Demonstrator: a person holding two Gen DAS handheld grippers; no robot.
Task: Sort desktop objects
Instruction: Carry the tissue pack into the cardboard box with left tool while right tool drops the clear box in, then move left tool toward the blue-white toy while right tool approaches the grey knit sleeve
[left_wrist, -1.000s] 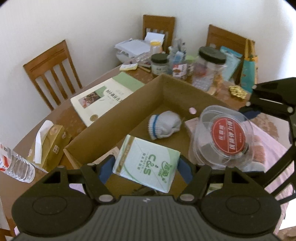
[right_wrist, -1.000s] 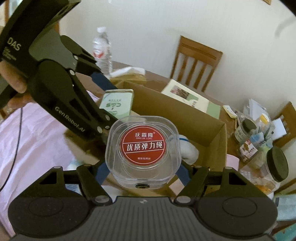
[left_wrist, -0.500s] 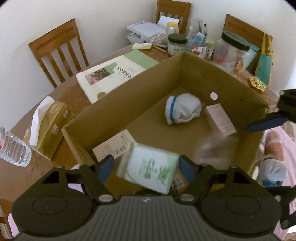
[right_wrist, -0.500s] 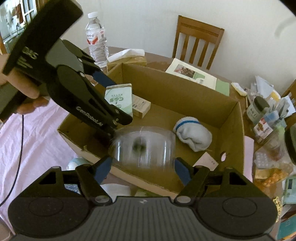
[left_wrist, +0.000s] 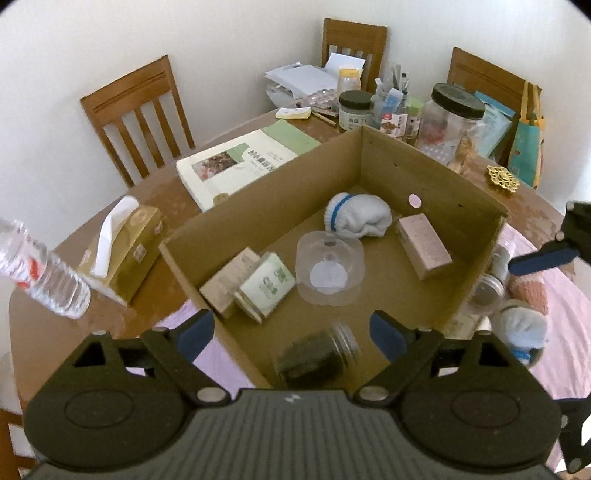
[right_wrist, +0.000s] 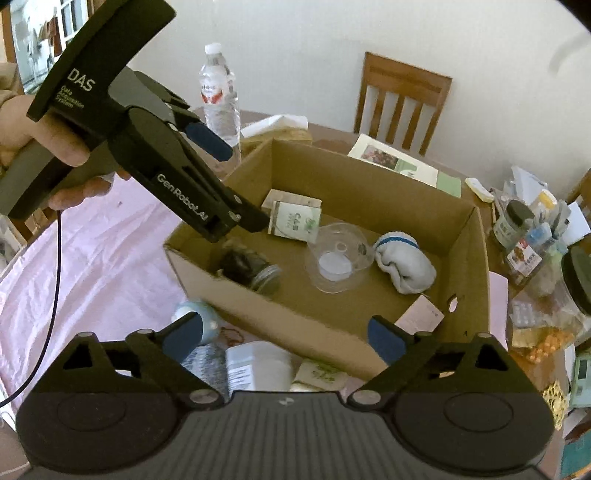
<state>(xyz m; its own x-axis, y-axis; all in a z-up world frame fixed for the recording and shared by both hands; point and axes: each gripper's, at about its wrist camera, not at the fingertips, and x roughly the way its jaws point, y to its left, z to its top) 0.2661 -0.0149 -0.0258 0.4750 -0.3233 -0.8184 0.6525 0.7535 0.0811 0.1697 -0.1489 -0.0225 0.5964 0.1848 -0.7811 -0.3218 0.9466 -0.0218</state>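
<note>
Cardboard box (left_wrist: 280, 192) at counter centre holds green packet (left_wrist: 266, 282) at 9 o'clock, clear case (left_wrist: 330, 271) mid-floor. Left claw (left_wrist: 291, 330), right claw (right_wrist: 284, 332): jaws just opening, spread, empty. Withdraw upward, clear of box rim; target loose items on pink cloth (right_wrist: 110, 258) next.

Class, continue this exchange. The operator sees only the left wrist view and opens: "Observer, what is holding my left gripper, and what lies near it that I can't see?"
Observer: A hand grips the left gripper by its handle. Its jaws have just been opening, with nothing between them.
Operator: Anything trailing from it?
Observer: A thin black cable hangs from the handle over the pink cloth.
Operator: What sits outside the near wall of the cardboard box?
Observer: A white container with a barcode label lies just outside that wall.
</note>
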